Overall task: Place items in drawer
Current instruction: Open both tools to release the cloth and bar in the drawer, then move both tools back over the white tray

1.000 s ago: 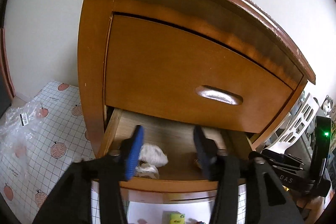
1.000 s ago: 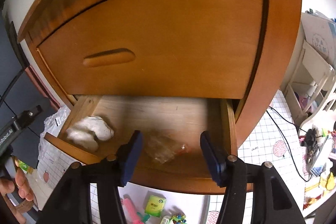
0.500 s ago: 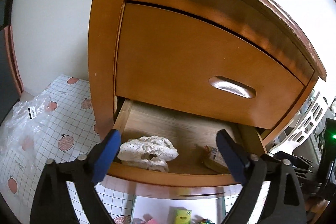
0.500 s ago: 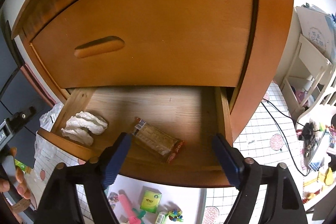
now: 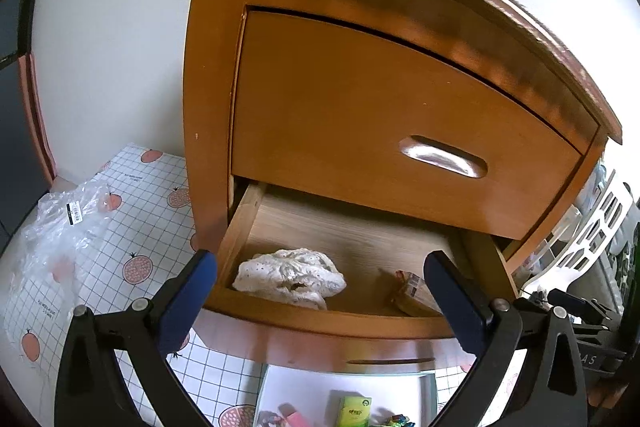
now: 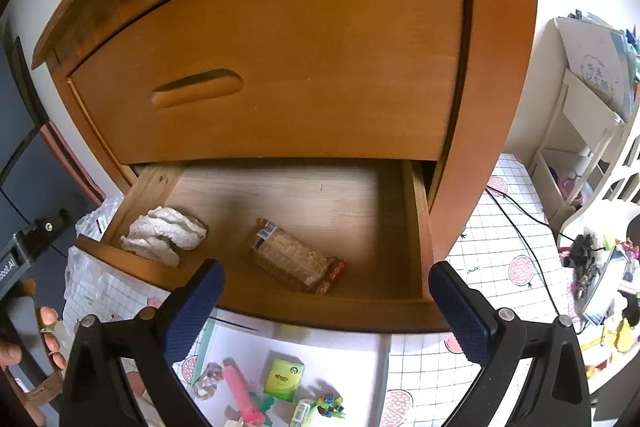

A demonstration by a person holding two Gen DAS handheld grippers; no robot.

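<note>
Standing wide apart at the bottom of each wrist view, the blue pads of both tools hold nothing. The left gripper (image 5: 320, 269) has just been opening its jaws, and now they are spread as far as they go, with only air between them. The right gripper (image 6: 326, 279) has also just been opening, and its jaws are equally wide and empty.

On the floor below the tools lies a white tray (image 6: 256, 343) with small things on it: a green box (image 6: 283, 375), a pink toy (image 6: 240, 393) and a green-and-yellow toy (image 6: 320, 405). The tray rests on a checked mat (image 5: 132, 227) printed with pink fruits, and a crumpled clear plastic bag (image 5: 60, 227) lies on the mat to the left of the cabinet.

Just beyond the pads is the open lower drawer (image 6: 320, 311) of a wooden cabinet (image 5: 208, 107). Two items lie on the drawer's pale wooden bottom. A white lace cloth (image 5: 290, 275), crumpled, sits in the front left corner, close to the front wall. A snack packet (image 6: 294, 255) in clear wrap lies flat and diagonal nearer the middle, apart from the cloth.

Above the open drawer, the upper drawer (image 6: 280, 67) is closed, and its front has a recessed oval handle (image 5: 444, 157). Behind the cabinet there is a white wall (image 5: 112, 47). To the right stands a white shelf unit (image 6: 580, 131).
</note>
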